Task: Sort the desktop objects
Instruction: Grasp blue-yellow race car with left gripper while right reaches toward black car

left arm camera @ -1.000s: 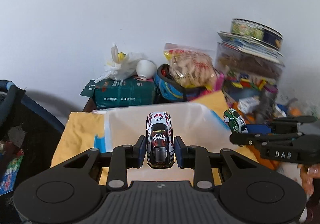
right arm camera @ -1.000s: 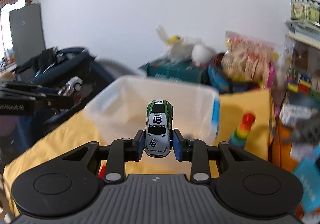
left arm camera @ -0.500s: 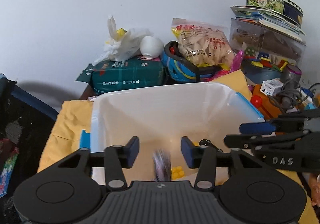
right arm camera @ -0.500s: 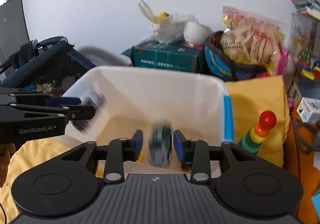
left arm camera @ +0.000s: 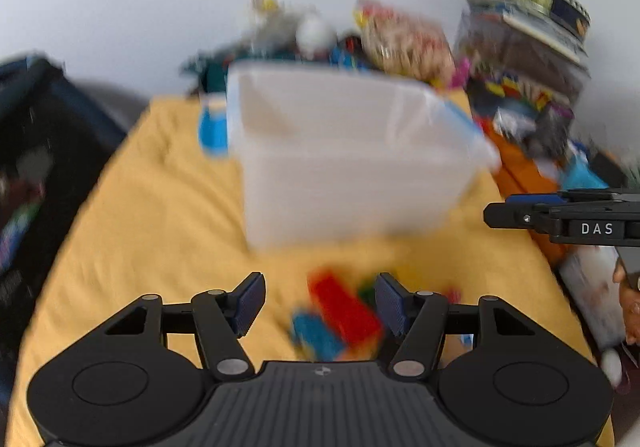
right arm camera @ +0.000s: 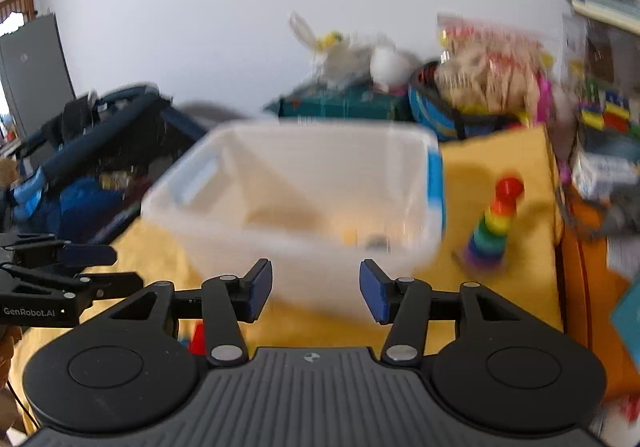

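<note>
Both grippers spread and empty: left gripper (left arm camera: pixel 320 301) low center of its view, right gripper (right arm camera: pixel 316 289) low center of its own. Clear plastic bin (right arm camera: pixel 248 231) mid-frame on the yellow cloth (left arm camera: pixel 160 215), something small and blurred lying at its bottom, lower right. Still to sort, by the look of it: a heap of colored blocks (left arm camera: pixel 340 311) on the cloth just past the left fingertips, and a rainbow stacking toy (right arm camera: pixel 494 225) upright, right of the bin. Sorting judged partway, not finished.
</note>
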`<state>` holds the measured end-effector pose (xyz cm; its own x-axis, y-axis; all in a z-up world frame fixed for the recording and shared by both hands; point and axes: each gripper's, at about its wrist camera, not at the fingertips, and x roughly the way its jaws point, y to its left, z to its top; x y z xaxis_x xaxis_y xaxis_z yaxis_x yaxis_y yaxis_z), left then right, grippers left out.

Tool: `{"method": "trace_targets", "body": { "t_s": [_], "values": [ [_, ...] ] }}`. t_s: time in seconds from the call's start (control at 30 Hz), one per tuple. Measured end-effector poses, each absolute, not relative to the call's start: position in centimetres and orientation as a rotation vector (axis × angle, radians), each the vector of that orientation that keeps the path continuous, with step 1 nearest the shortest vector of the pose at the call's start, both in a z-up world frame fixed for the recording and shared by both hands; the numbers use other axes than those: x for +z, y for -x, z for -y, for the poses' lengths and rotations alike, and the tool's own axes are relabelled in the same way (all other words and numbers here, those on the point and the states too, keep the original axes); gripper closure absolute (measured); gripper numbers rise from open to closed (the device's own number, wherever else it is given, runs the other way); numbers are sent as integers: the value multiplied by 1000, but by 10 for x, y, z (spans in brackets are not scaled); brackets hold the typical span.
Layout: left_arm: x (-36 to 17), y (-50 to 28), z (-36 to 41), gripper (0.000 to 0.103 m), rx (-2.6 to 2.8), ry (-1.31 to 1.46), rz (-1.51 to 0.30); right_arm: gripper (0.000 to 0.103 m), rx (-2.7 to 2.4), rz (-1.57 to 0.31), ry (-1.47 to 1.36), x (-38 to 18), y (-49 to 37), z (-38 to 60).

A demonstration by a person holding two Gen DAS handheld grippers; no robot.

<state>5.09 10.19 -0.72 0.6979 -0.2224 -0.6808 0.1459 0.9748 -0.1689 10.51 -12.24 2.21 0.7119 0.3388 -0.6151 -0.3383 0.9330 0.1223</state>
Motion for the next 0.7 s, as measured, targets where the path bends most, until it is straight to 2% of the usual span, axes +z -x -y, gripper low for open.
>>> {"method": "trace_targets", "body": {
  "t_s": [0.2,0.37,0.57,0.7],
  "values": [
    [-44,-13,-94,39,-252,97,-890,55,421,-845,27,-29,-67,119],
    [-56,4,-82,39,-292,73,-931,57,486,-887,95,-52,-32,105],
    [-54,9,-73,40,-303,23,-894,60,534,-921,172,-69,-6,87],
    [-46,7,-69,42,-311,4,-853,67,533,-900,222,-68,1,82]
  ]
}}
